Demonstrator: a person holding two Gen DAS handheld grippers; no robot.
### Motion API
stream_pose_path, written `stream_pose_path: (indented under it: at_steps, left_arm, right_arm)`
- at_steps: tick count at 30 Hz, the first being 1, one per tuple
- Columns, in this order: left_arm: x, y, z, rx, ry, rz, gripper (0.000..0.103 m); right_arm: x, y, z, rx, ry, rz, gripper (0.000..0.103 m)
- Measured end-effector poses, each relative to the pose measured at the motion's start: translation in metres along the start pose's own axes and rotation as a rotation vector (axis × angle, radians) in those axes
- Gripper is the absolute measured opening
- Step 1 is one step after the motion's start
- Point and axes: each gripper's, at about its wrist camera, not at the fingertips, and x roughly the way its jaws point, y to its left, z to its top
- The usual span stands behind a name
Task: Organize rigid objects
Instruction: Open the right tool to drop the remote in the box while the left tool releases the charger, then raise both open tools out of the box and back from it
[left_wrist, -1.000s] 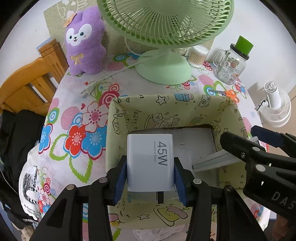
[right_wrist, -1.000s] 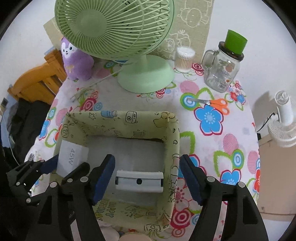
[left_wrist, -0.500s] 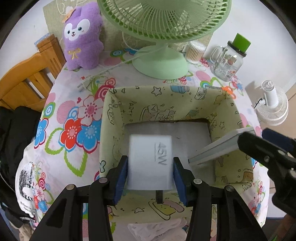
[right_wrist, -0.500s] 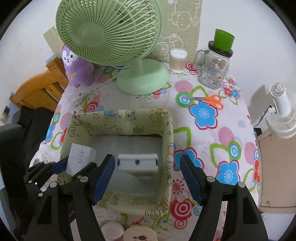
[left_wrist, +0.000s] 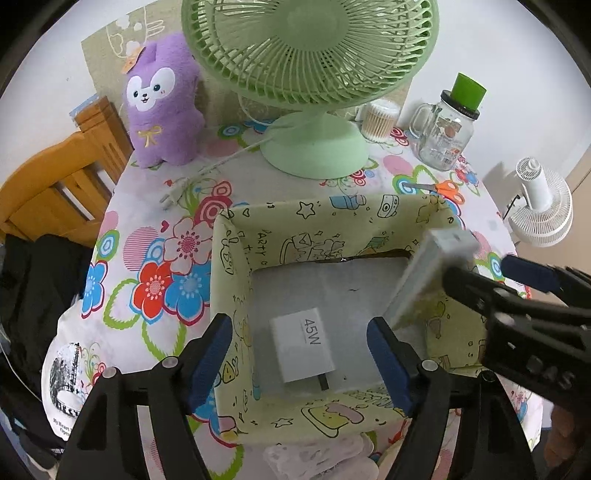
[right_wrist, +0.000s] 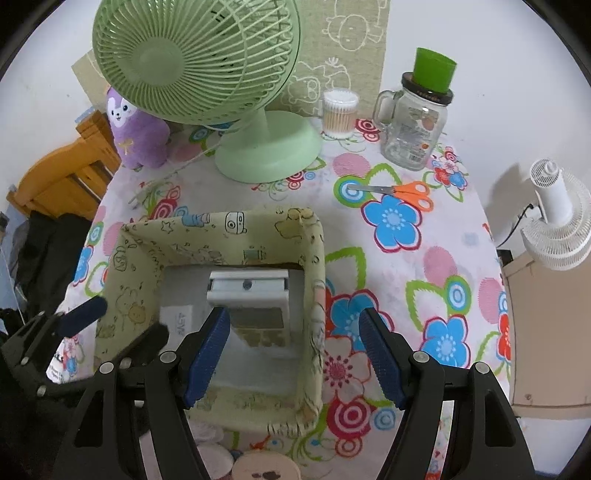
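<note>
**Charger down in the bin, flat white device not clearly gripped**

Your left gripper (left_wrist: 299, 360) has just been opening; its jaws stand clear of the 45W charger (left_wrist: 303, 345), which lies flat on the floor of the fabric bin (left_wrist: 236, 254). It's a rigid, smooth block: take it across the flat sides. At your right gripper (right_wrist: 291, 354), the flat white device (right_wrist: 248, 295) touches only the left pad, so the jaws are released. It looks stiff and slick; pinch its long edges.
</note>
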Motion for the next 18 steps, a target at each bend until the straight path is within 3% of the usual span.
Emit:
stream_pose_path:
  at_steps: [18]
  left_arm:
    - [-0.006, 0.003, 0.0, -0.005, -0.006, 0.023, 0.086]
  right_arm:
    - [0.013, -0.006, 0.007, 0.027, 0.012, 0.007, 0.075]
